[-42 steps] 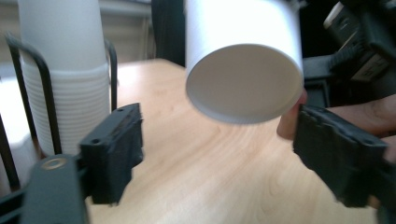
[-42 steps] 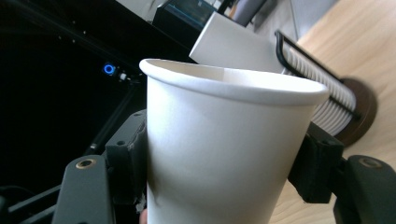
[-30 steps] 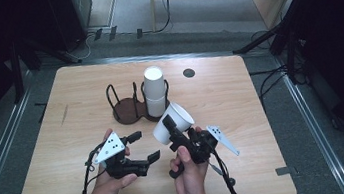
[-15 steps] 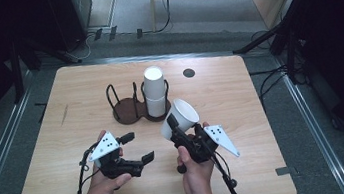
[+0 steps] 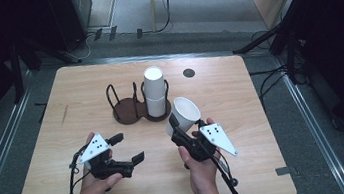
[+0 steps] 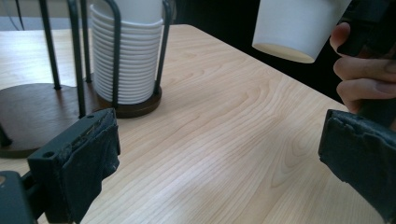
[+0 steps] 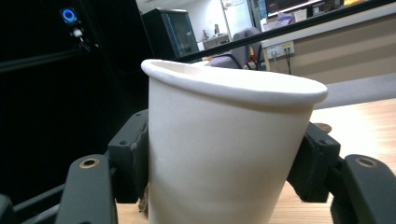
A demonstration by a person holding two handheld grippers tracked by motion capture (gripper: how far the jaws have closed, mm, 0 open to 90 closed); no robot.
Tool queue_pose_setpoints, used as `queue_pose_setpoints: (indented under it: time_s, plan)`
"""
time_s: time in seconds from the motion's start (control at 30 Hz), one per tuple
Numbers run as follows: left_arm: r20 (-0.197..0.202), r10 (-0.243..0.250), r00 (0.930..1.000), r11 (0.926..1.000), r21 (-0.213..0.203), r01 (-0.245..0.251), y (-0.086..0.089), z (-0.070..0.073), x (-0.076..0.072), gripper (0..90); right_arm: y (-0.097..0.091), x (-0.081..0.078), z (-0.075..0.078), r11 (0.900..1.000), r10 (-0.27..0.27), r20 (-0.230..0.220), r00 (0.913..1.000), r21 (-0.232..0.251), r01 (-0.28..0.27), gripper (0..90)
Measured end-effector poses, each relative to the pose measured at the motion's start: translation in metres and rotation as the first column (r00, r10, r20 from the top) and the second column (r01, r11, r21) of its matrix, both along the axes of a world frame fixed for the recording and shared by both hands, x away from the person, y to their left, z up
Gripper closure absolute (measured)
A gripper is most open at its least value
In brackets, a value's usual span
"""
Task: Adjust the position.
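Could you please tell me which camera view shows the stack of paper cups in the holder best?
The high view: the whole stack of paper cups stands upright in the right ring of the wire cup holder, unobstructed. The left gripper view shows its ribbed lower rims close up behind the wires, top cut off.

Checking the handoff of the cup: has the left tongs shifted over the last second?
Yes. The left tongs, jaws just opened and empty, moved left and toward the table's near edge, away from the cup holder.
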State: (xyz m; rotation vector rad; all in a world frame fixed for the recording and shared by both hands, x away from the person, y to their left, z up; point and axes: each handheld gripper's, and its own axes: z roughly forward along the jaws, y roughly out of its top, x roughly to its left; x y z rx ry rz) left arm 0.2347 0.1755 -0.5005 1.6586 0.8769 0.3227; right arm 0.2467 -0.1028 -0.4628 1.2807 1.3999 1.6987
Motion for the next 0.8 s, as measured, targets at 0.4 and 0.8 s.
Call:
queue_pose_setpoints:
  time_s: [0.4,0.8]
  plan:
    - [-0.012,0.067,0.9976,0.9976,-0.011,-0.068,0.033,-0.008,-0.001,0.0,-0.01,0.007,-0.002,0.9956,-0.042,0.037,0.9984,-0.082,0.045,33.1]
    - [-0.052,0.191,0.9802,0.9814,-0.005,-0.192,0.09,-0.026,-0.013,0.0,-0.027,0.023,-0.003,0.9854,-0.079,0.073,0.9942,-0.146,0.089,32.5]
